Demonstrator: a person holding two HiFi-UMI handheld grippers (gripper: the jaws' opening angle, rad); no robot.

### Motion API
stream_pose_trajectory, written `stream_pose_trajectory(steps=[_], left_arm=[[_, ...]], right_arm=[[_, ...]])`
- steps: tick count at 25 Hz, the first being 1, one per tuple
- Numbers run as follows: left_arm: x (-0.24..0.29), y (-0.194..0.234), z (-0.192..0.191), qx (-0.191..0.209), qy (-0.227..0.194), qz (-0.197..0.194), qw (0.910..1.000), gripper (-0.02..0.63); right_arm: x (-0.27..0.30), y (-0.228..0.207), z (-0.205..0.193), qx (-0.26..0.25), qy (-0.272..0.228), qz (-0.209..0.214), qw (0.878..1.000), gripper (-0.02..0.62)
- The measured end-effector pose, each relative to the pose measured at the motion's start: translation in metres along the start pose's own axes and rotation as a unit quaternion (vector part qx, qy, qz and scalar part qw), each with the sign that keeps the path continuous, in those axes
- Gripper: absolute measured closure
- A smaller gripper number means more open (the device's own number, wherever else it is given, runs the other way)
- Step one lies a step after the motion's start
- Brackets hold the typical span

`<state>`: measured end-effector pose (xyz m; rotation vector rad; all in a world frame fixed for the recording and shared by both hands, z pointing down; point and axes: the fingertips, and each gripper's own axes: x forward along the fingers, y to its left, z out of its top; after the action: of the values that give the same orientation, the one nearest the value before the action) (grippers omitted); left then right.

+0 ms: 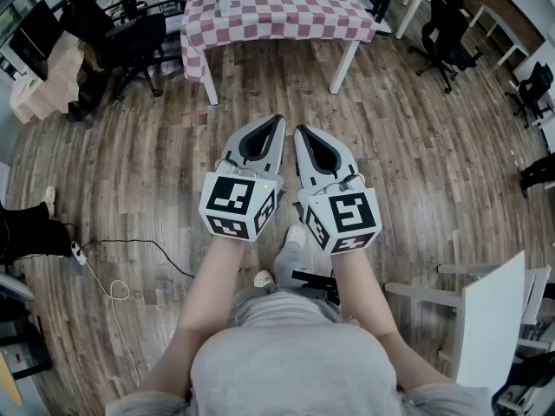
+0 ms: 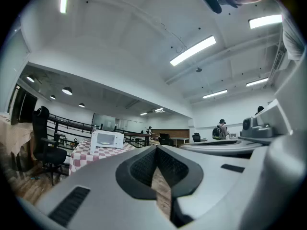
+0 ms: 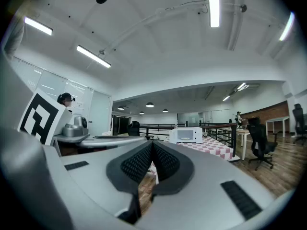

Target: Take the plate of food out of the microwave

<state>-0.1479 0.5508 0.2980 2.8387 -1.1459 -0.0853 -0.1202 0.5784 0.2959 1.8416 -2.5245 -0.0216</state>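
The person stood on a wood-plank floor (image 1: 416,163), holding both grippers level and side by side, pointing toward the far table. The left gripper (image 1: 277,120) (image 2: 156,148) had its jaws closed together with nothing between them; only a sliver of floor showed below the meeting pads. The right gripper (image 1: 299,131) (image 3: 152,143) was likewise closed tip to tip and empty. The two grippers sat just beside each other, and their marker cubes (image 1: 238,204) were nearest the person's body. The microwave (image 2: 107,140) (image 3: 188,134), white, stood on the far table (image 1: 277,11) covered in a red-and-white checked cloth, well apart from both grippers. Its door appeared shut. A pale shape showed behind the door window in the right gripper view, but the plate of food could not be made out with certainty in any view. A black office chair (image 1: 130,46) stood left of the table, and a second office chair (image 1: 447,29) stood at the far right. A white cable (image 1: 113,276) lay across the floor at the near left. A white chair (image 1: 490,319) stood at the near right. A distant person wearing a backpack (image 2: 221,129) was visible in the left gripper view, beyond the right gripper's body.
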Motion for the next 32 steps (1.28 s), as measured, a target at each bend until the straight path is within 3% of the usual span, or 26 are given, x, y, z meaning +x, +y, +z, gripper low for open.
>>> stream_pose_trajectory(steps=[12,32], left_arm=[[-0.037,-0.016,0.000,0.002,-0.002,-0.004,1.0000,0.604],[0.039,0.018,0.000,0.014,0.000,0.019,0.9997,0.604]], right_arm=[[-0.023,0.023,-0.001,0.007,0.004,-0.010,1.000,0.569],[0.039,-0.033,-0.008,0.011,0.011,0.011,1.000,0.569]])
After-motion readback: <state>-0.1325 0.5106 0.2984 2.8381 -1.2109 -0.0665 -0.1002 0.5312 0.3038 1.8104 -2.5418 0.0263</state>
